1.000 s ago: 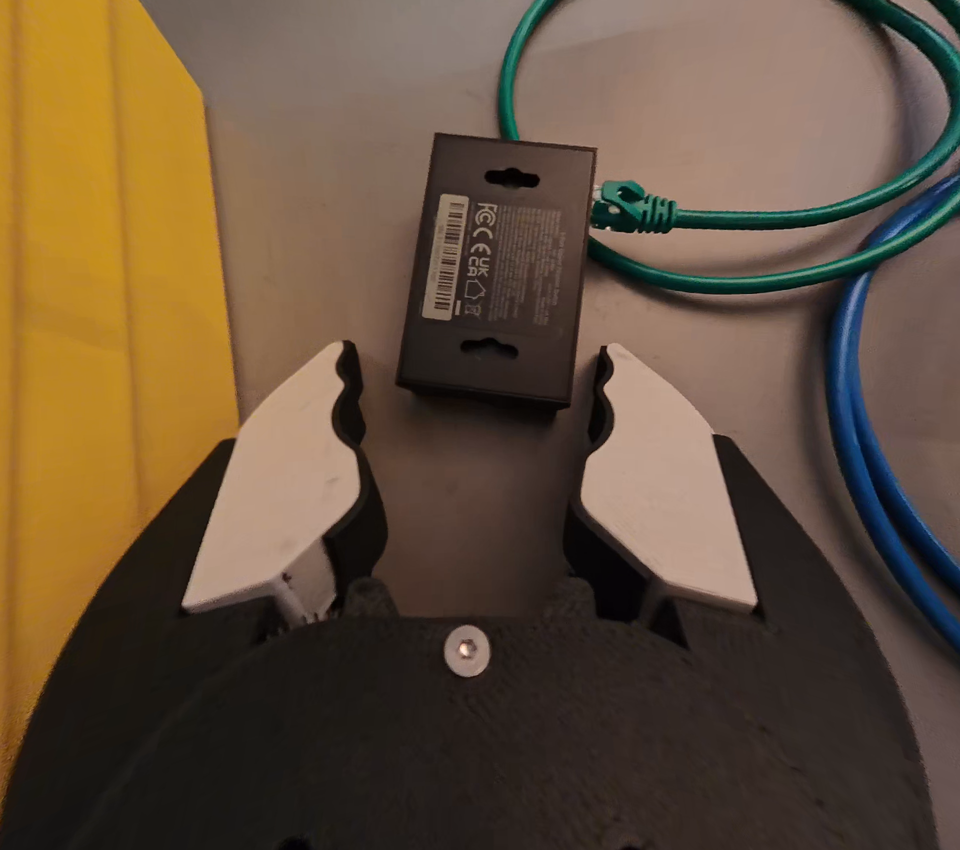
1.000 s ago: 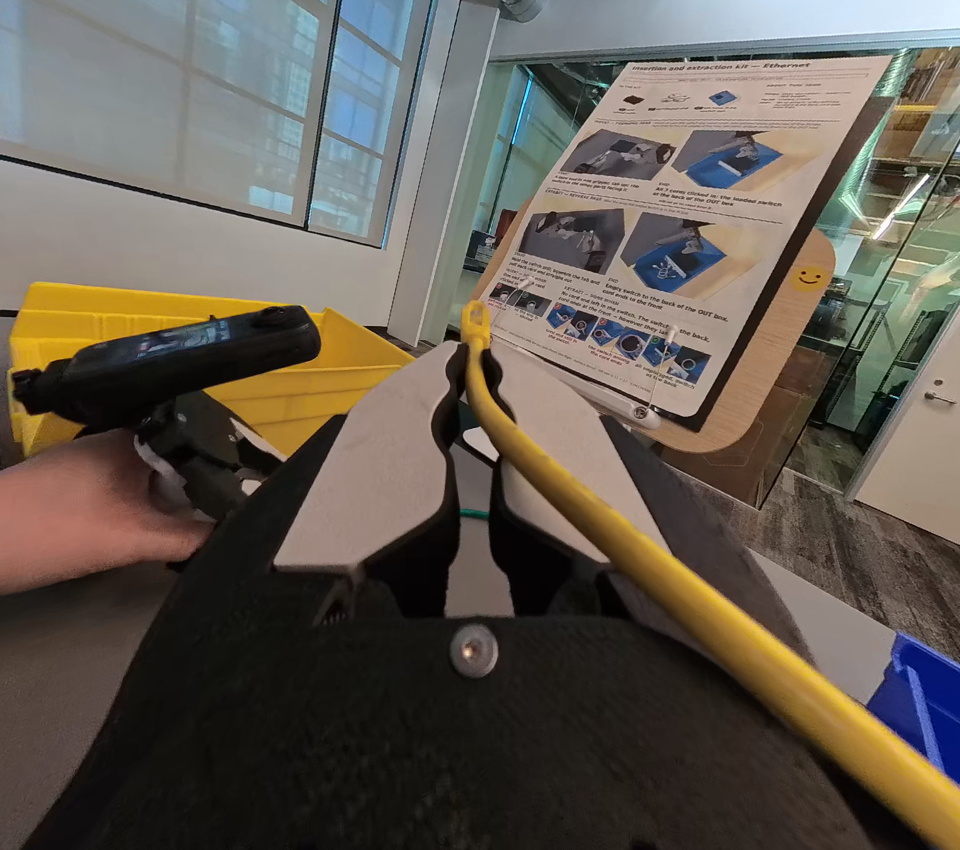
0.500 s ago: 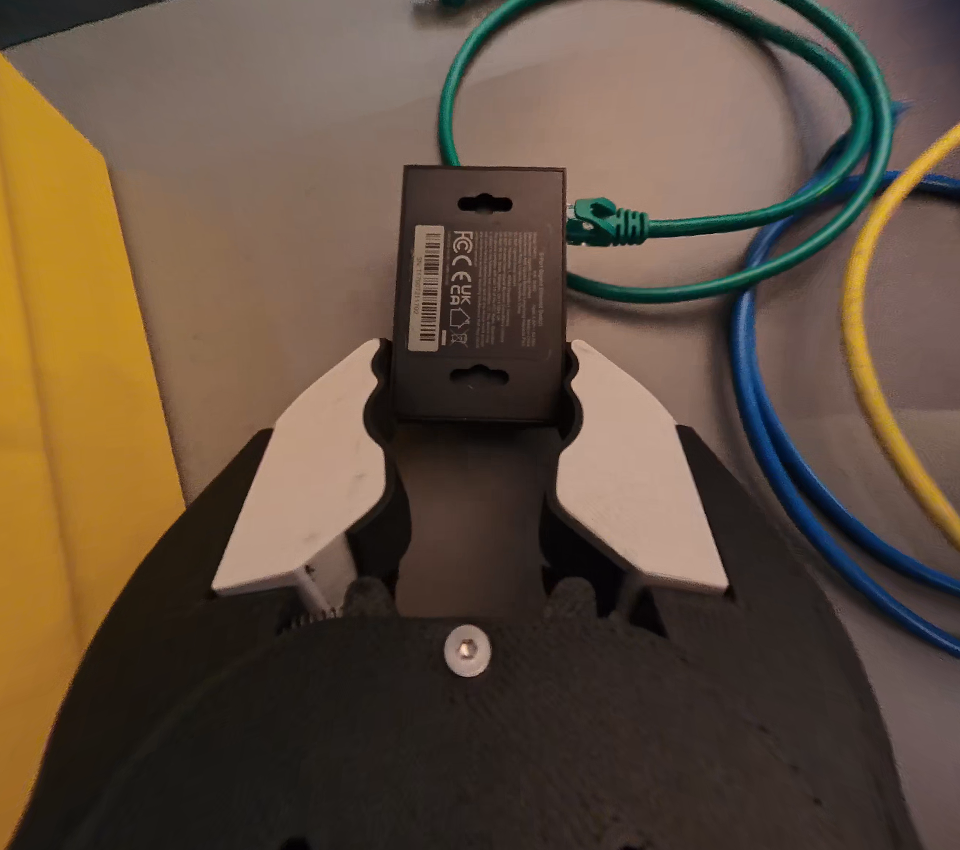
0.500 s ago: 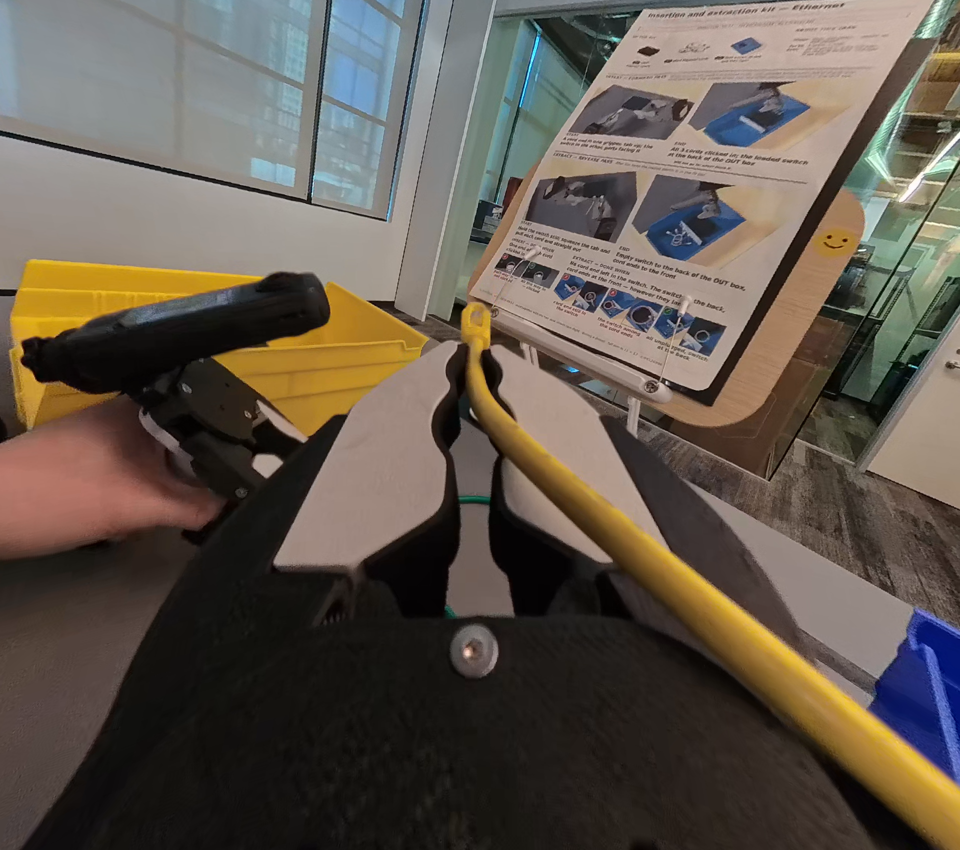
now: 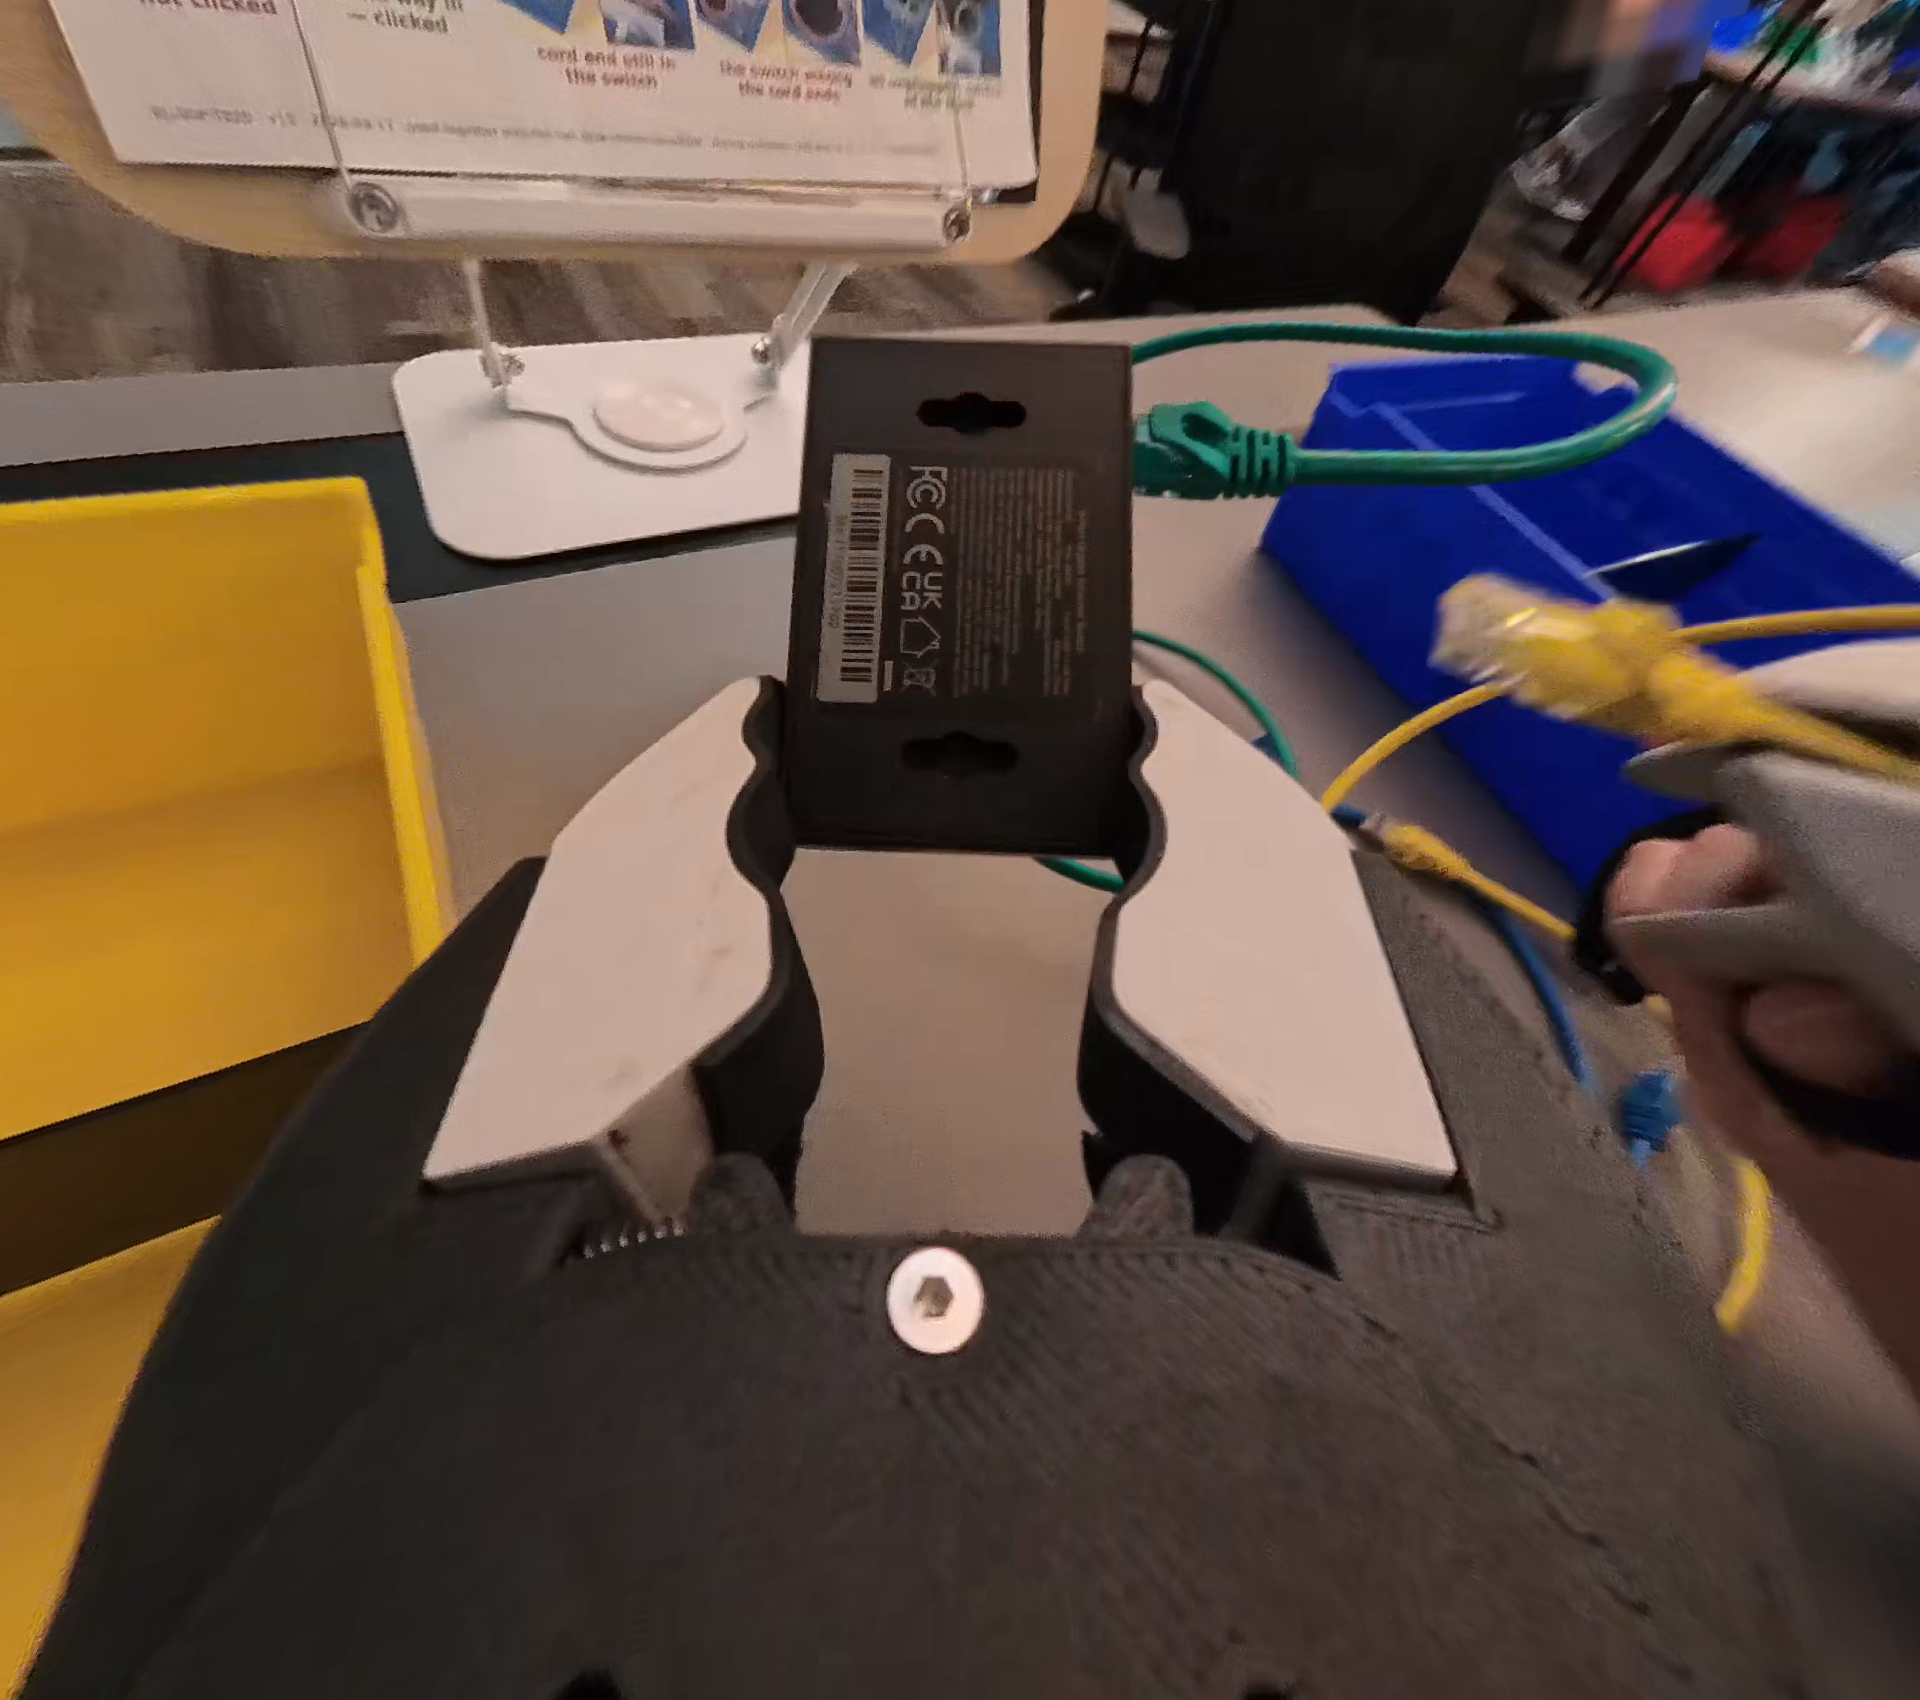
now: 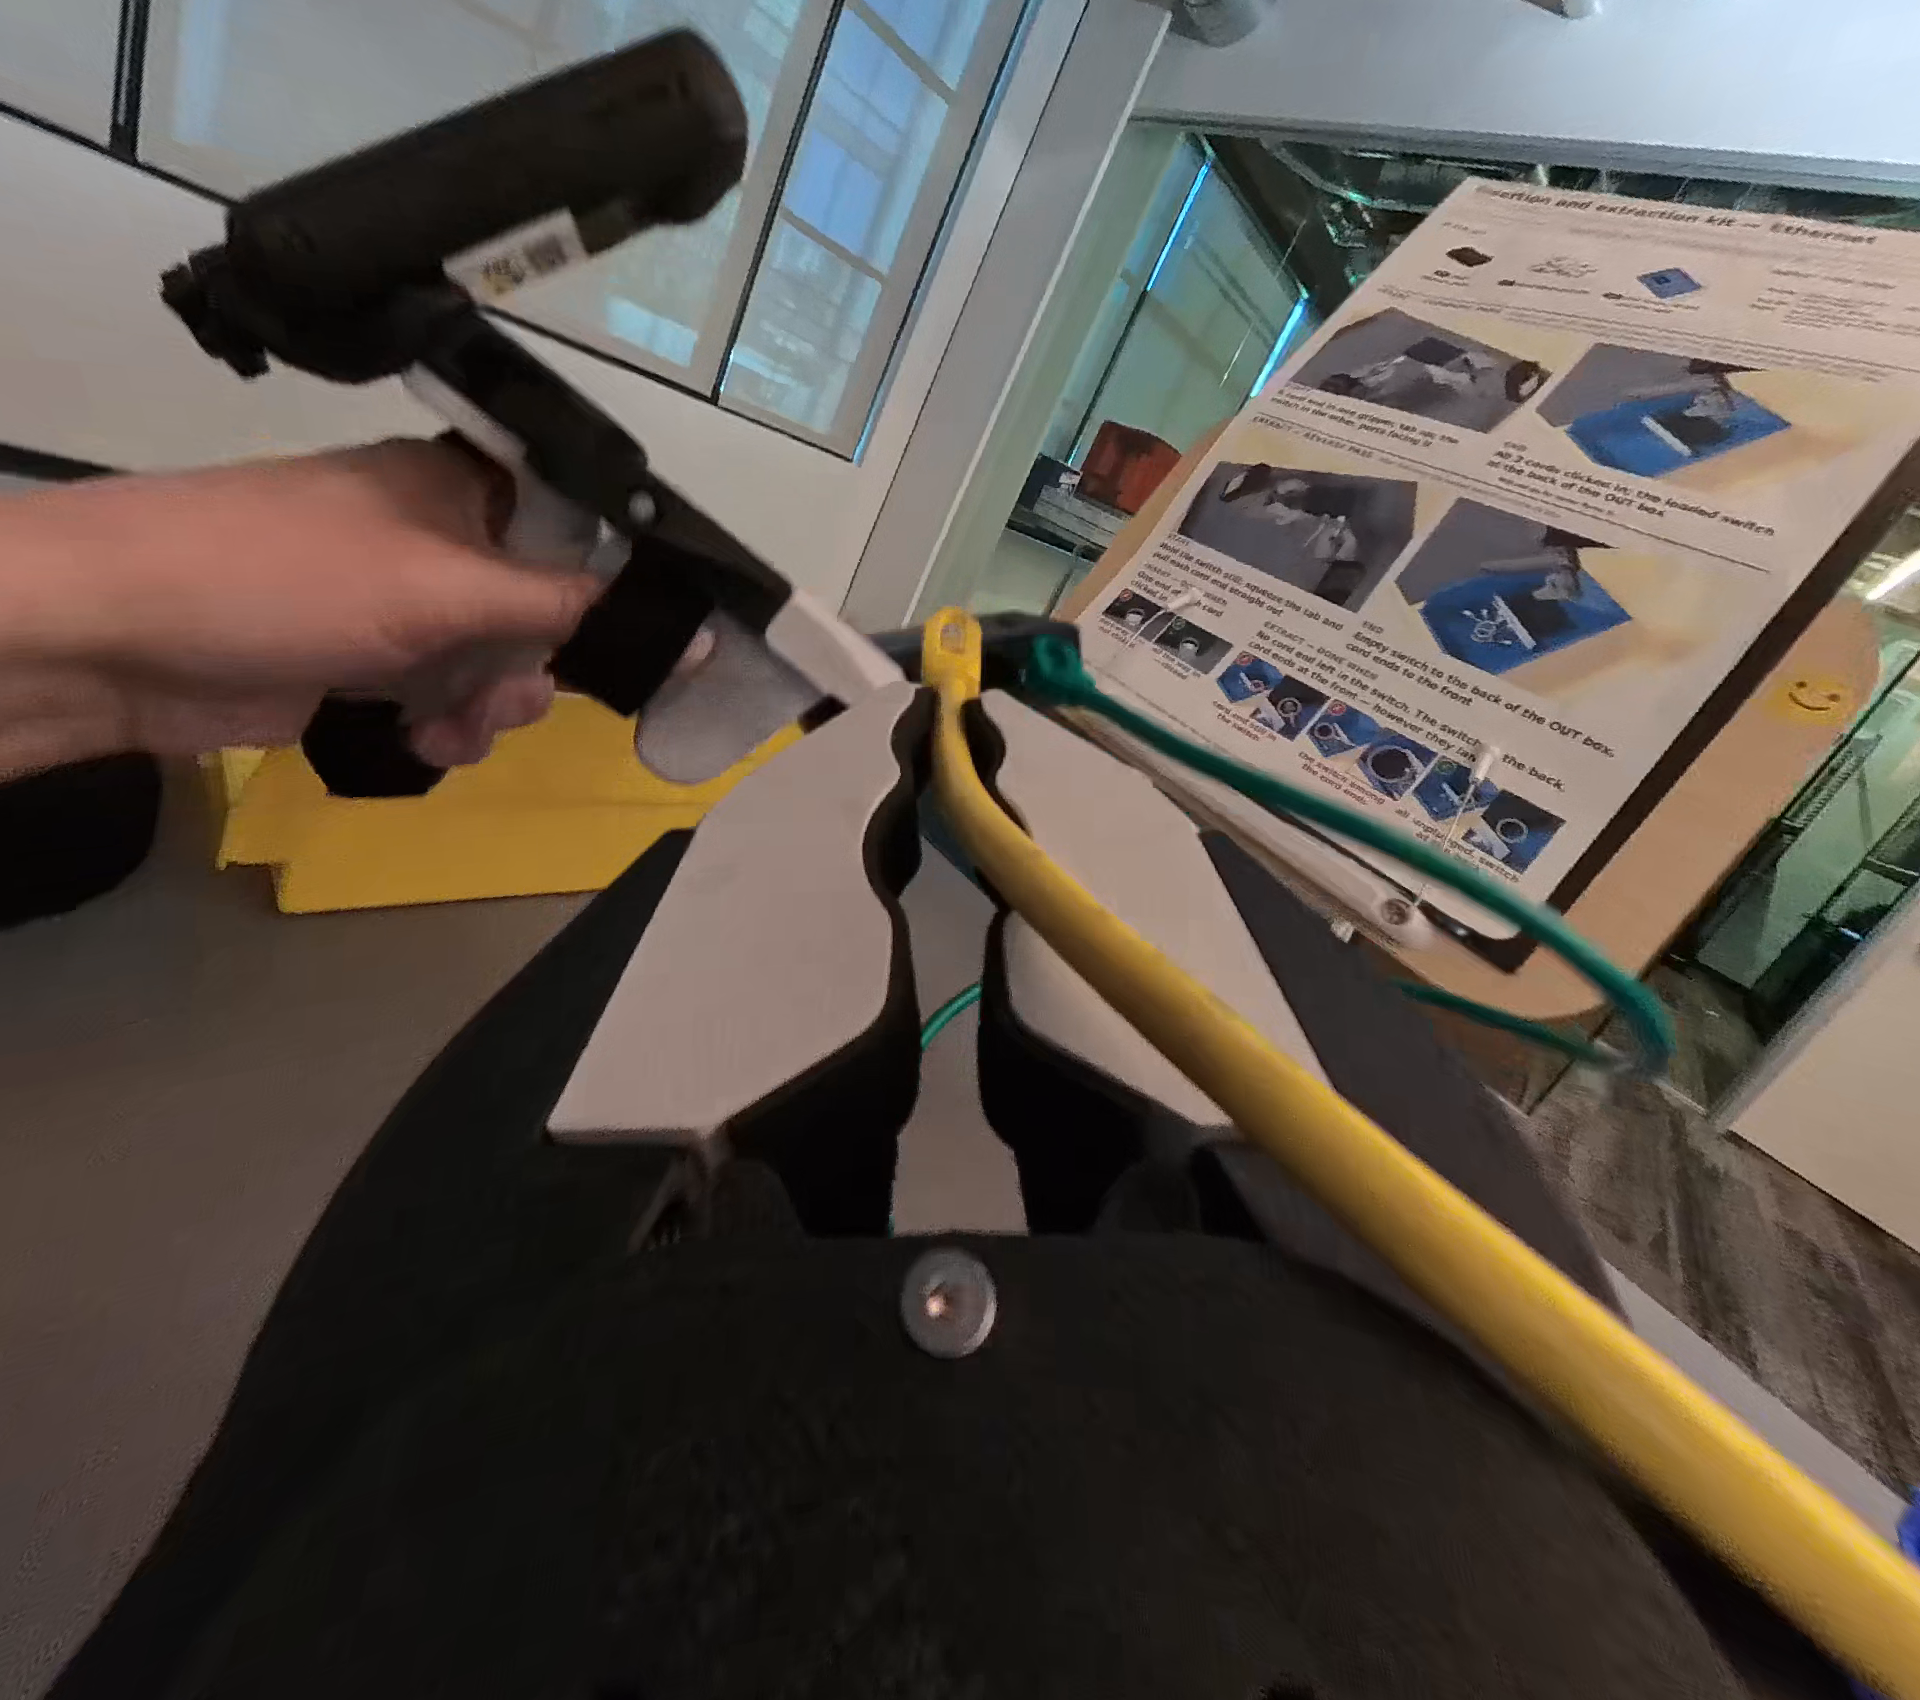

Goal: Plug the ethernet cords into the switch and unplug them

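My left gripper [image 5: 948, 741] is shut on the black switch [image 5: 961, 590], holding it up off the table with its labelled underside facing me. A green ethernet cord [image 5: 1216, 453] is plugged into the switch's right side. My right gripper [image 6: 945, 715] is shut on a yellow ethernet cord [image 6: 1195, 975], its plug [image 6: 951, 642] sticking out past the fingertips close to the switch edge [image 6: 997, 632]. In the left wrist view the yellow plug [image 5: 1517, 648] is a little to the right of the switch. A blue cord [image 5: 1558, 1006] lies on the table.
A yellow bin [image 5: 177, 777] sits at the left and a blue bin [image 5: 1558, 538] at the right of the grey table [image 5: 582, 694]. An instruction board on a white stand [image 5: 582, 445] stands behind. A person's hands hold both grippers.
My left gripper closed on the switch and lifted it off the table, tilting up. My right gripper has brought the yellow plug close to the switch's right side.
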`<state>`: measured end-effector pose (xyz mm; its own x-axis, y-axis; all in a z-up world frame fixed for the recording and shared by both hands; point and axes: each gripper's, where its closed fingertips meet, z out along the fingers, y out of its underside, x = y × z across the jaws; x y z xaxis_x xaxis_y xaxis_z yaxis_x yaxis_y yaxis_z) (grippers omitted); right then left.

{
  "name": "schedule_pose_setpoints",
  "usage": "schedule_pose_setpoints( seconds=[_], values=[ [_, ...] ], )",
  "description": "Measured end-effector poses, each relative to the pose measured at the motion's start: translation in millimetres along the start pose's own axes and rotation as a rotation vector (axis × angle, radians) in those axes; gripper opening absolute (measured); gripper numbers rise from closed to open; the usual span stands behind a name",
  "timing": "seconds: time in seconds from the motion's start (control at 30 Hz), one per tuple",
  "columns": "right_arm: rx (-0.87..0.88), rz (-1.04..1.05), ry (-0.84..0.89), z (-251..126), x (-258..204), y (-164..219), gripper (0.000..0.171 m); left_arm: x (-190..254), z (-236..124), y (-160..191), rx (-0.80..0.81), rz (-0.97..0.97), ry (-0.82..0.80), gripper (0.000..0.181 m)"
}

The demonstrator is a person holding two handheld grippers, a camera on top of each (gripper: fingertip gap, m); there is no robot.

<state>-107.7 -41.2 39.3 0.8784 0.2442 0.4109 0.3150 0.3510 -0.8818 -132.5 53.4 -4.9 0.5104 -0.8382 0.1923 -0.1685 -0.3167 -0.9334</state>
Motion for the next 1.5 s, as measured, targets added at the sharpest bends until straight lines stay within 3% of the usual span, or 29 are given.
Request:
schedule_pose_setpoints(
  seconds=[0.13, 0.33, 0.6, 0.87, 1.2, 1.3, 1.37, 1.43, 1.5],
  values=[
    [-0.013, -0.032, 0.004, 2.6, -4.1, 4.9, 0.006, 19.8, -9.1, -7.3, 0.012, -0.022, 0.112, 0.060],
    [-0.004, -0.022, 0.011, -0.4, 2.6, 4.1, 0.006, 34.4, -13.4, -4.8, -0.025, 0.032, 0.158, 0.060],
    [-0.022, -0.084, -0.031, -0.9, -1.6, 6.3, 0.006, 40.1, -13.9, -0.5, -0.078, 0.120, 0.153, 0.060],
    [0.045, -0.049, 0.004, -3.4, -1.4, -4.0, 0.006, 48.4, -24.8, -12.6, -0.089, 0.345, 0.130, 0.059],
    [0.146, -0.143, 0.058, -17.3, 4.6, -32.8, 0.006, 74.1, -43.0, -39.1, 0.069, 0.476, 0.130, 0.060],
    [0.152, -0.227, 0.066, -20.8, 1.8, -40.9, 0.006, 80.0, -46.6, -42.6, 0.090, 0.446, 0.219, 0.062],
    [0.140, -0.263, 0.060, -19.6, -1.6, -39.4, 0.006, 75.4, -39.0, -33.7, 0.034, 0.411, 0.263, 0.085],
    [0.112, -0.266, 0.058, -16.3, -1.9, -30.0, 0.006, 75.8, -32.2, -20.7, -0.023, 0.351, 0.348, 0.070],
    [0.094, -0.248, 0.054, -15.5, 0.0, -22.3, 0.006, 74.4, -25.5, -7.1, -0.077, 0.286, 0.401, 0.069]
  ],
)
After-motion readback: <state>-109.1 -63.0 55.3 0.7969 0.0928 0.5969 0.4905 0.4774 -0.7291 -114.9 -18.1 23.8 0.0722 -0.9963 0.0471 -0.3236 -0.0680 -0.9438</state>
